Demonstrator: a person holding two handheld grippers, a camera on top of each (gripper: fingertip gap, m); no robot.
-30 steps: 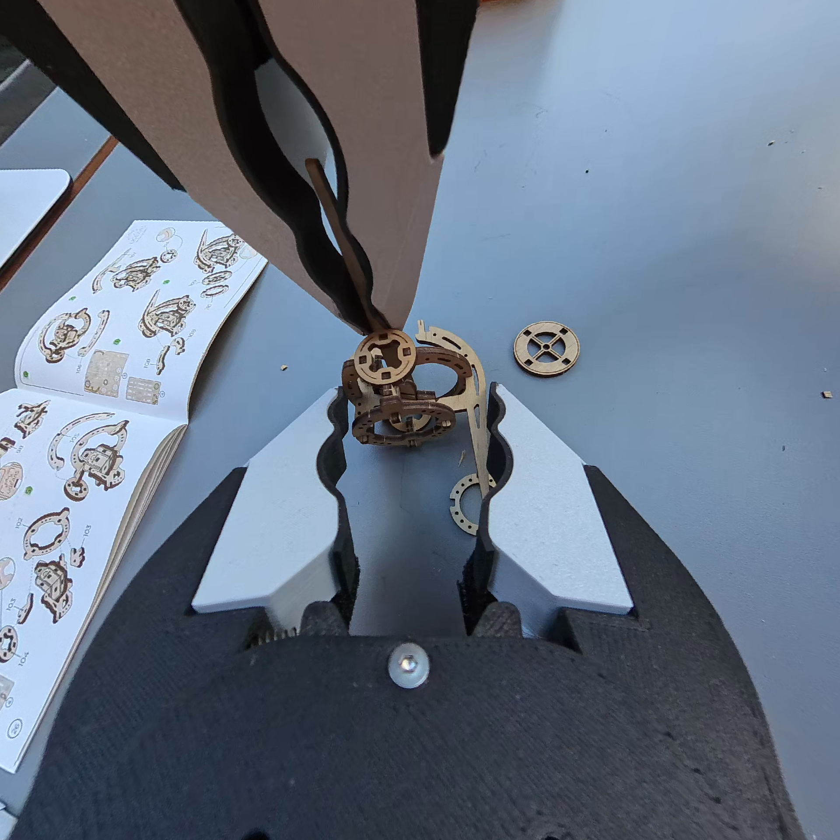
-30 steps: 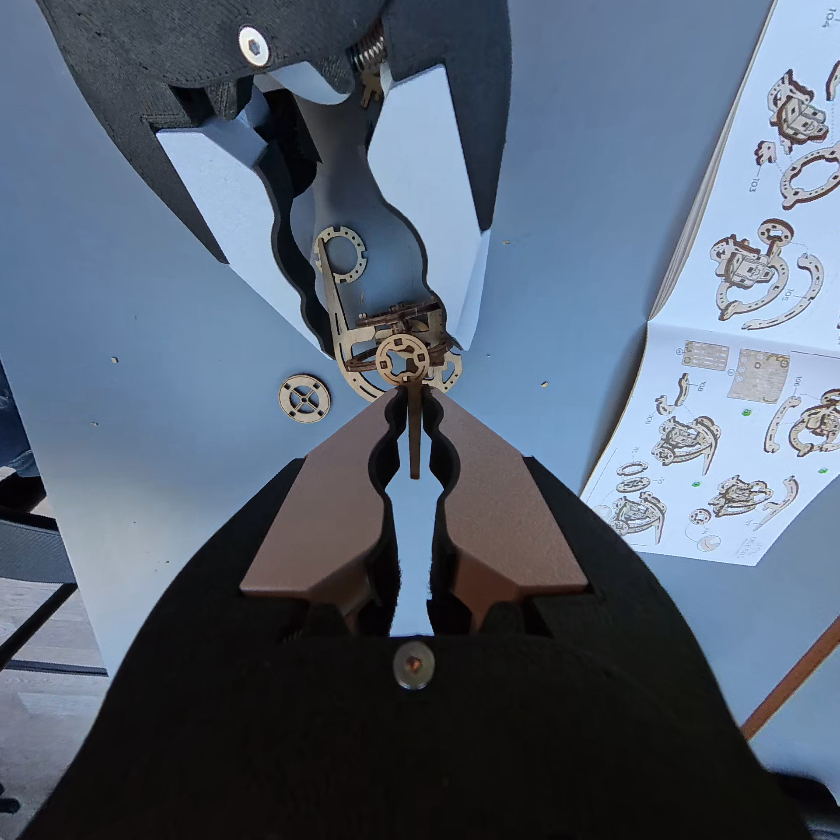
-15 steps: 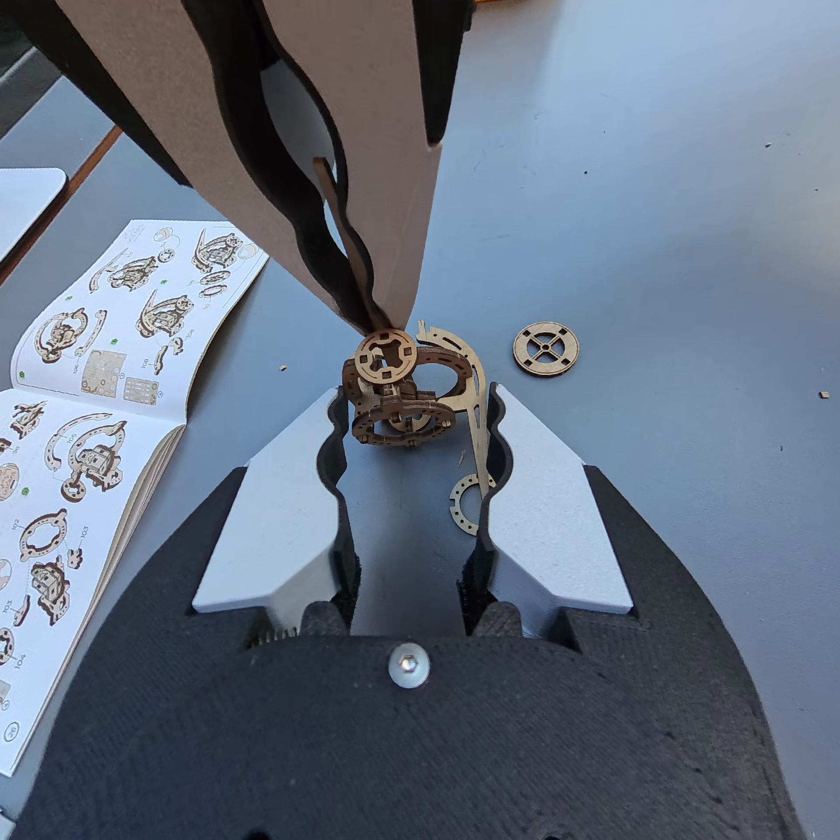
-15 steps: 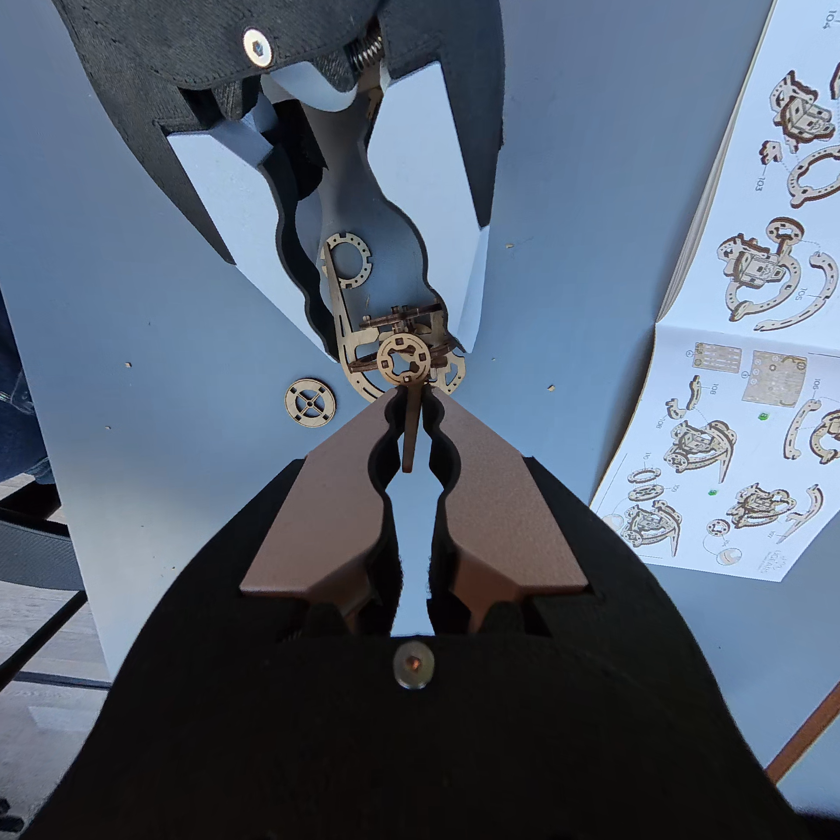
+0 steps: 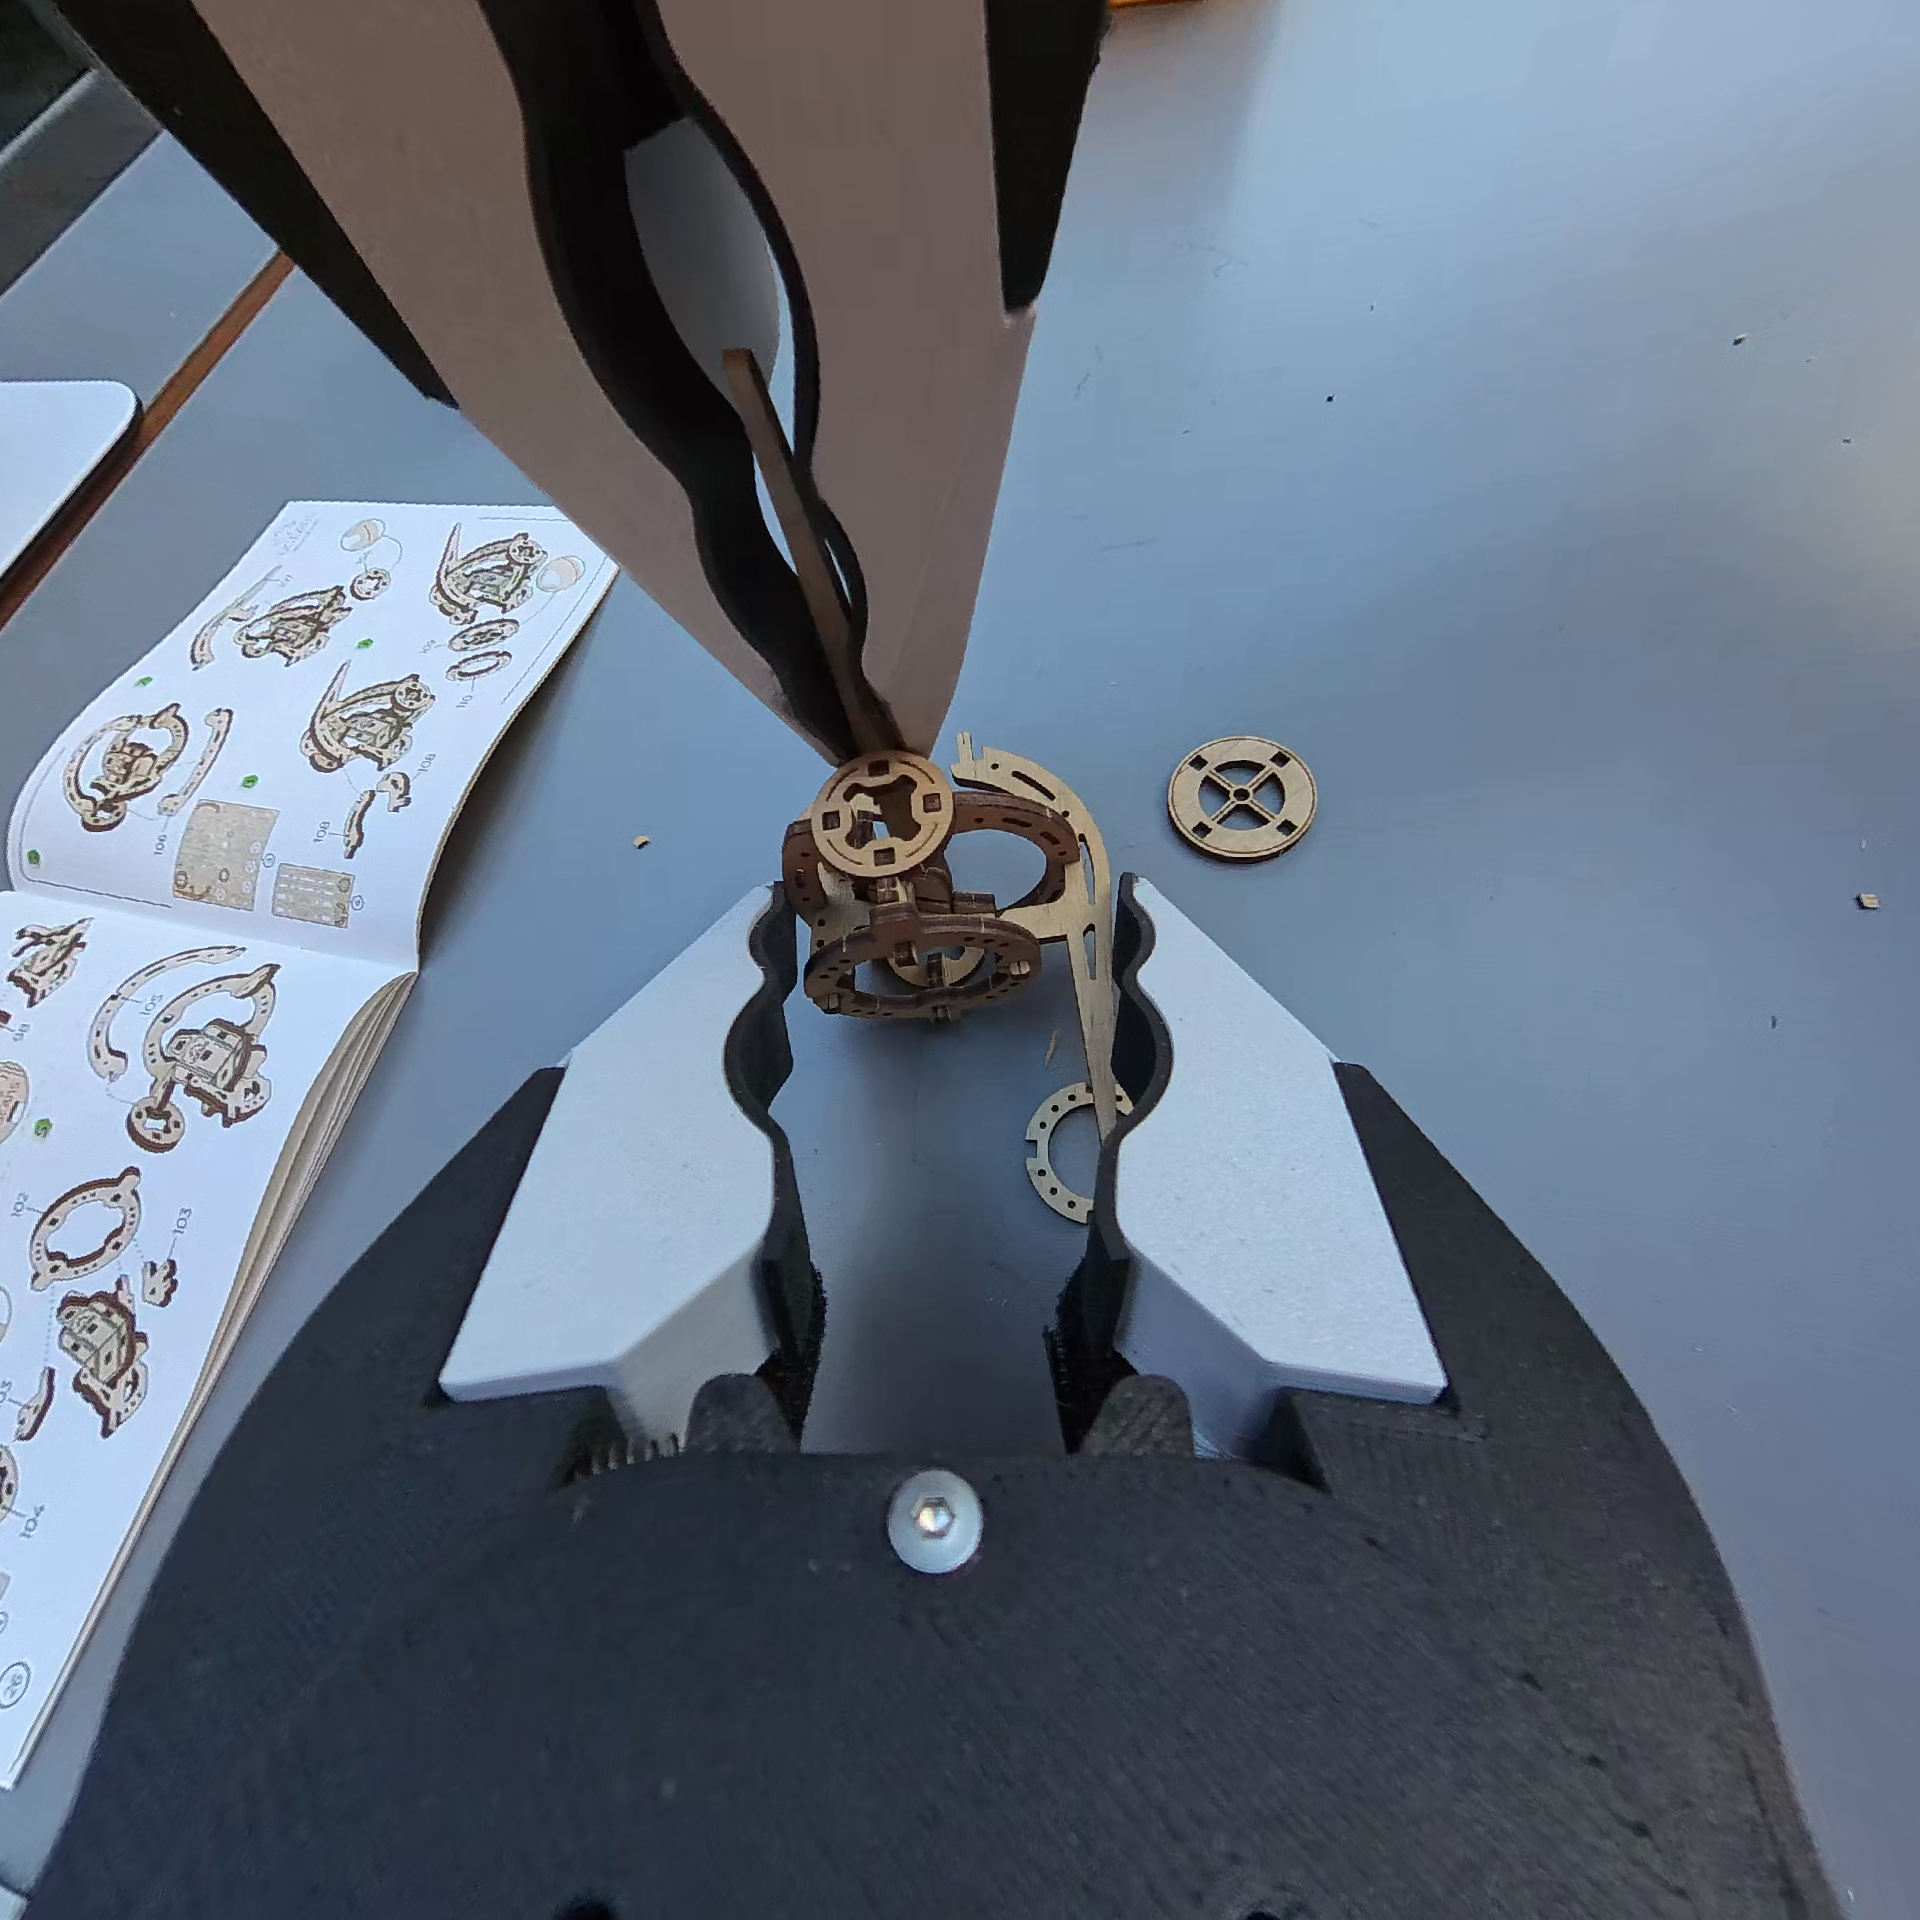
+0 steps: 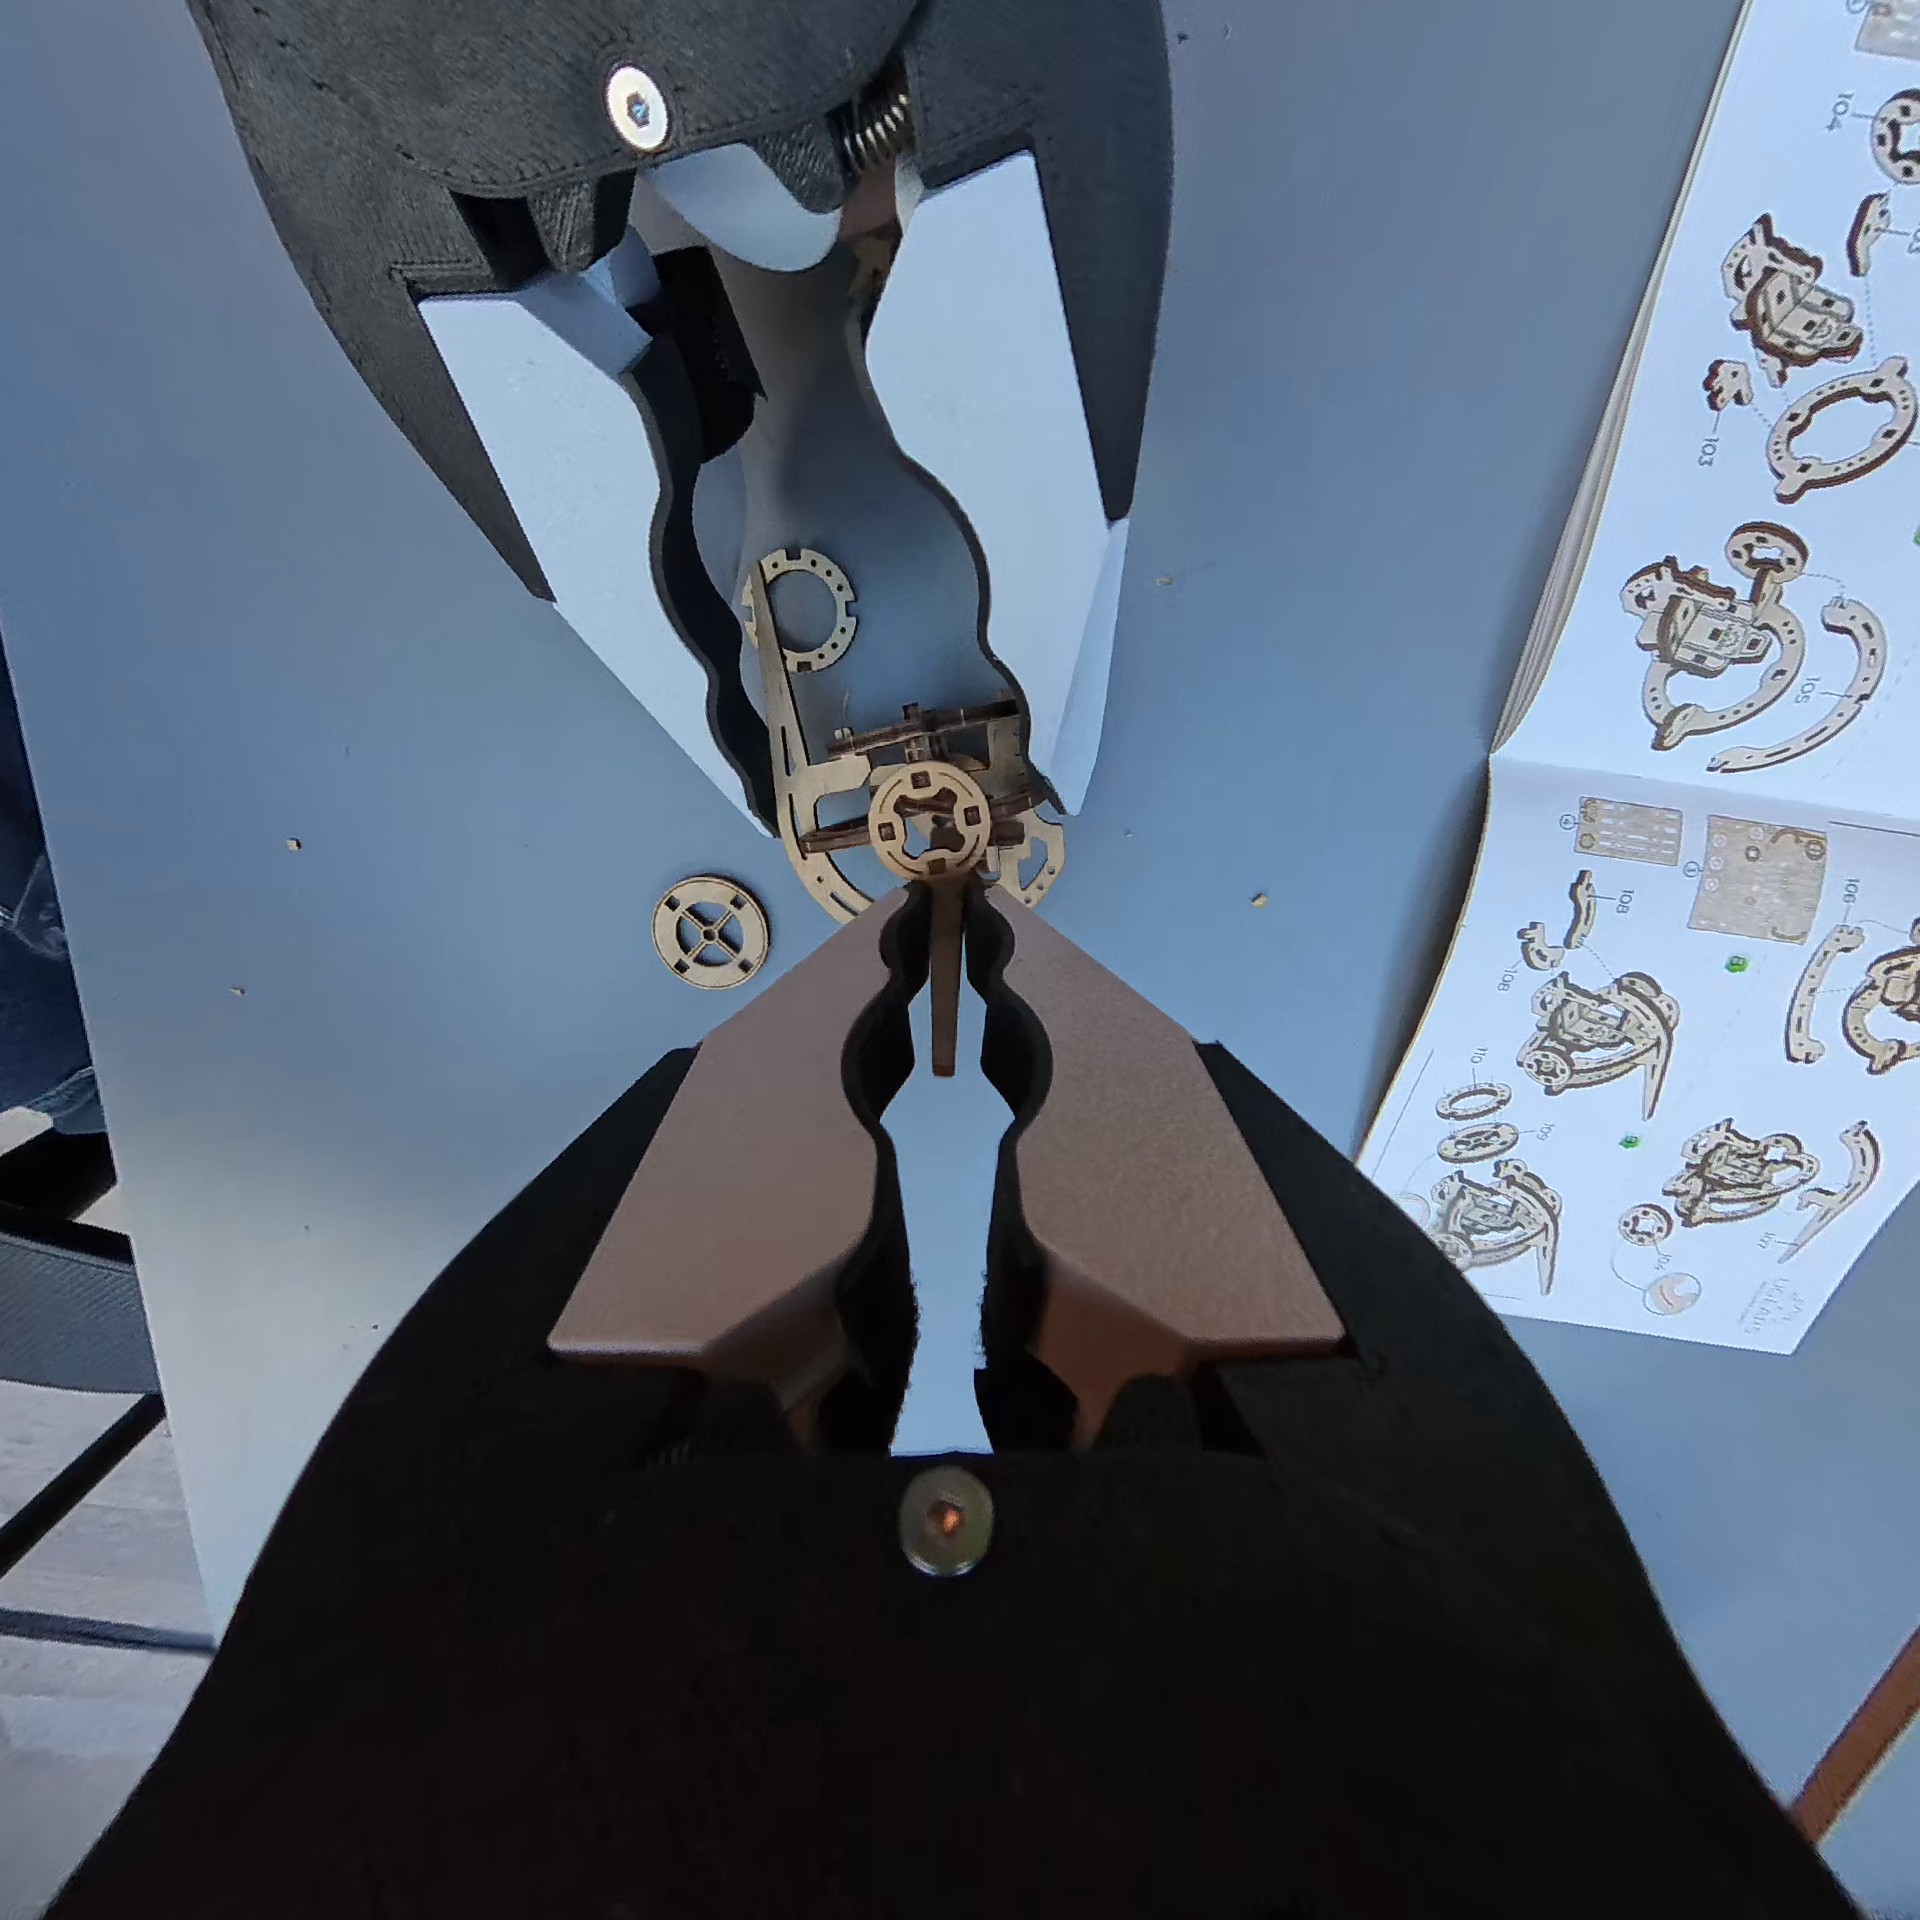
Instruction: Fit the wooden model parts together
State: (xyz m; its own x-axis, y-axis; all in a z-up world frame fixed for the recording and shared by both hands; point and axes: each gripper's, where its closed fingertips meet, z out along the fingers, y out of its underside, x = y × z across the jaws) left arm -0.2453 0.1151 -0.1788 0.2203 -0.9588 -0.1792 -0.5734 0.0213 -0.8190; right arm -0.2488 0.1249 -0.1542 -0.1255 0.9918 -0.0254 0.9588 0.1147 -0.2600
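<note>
Pinching a thin wooden stick (image 6: 943,997) at the tips of the brown right gripper (image 6: 940,914), round slotted disc (image 6: 928,823) on its far end, centre frame. Pressing needs a straight push along the stick, disc slots square to the model assembly (image 5: 914,935), no twist or the thin wood snaps. Gripping that assembly with the grey left gripper (image 5: 951,904), fingers part-spread and closed only onto its sides; firm bracing against the push needed. Lying loose on the grey table (image 5: 1558,520): spoked wooden wheel (image 5: 1242,798), right of centre; open instruction booklet (image 5: 208,883), left edge. Nothing between disc and assembly; curved side arm (image 5: 1049,821) crowding the right.
</note>
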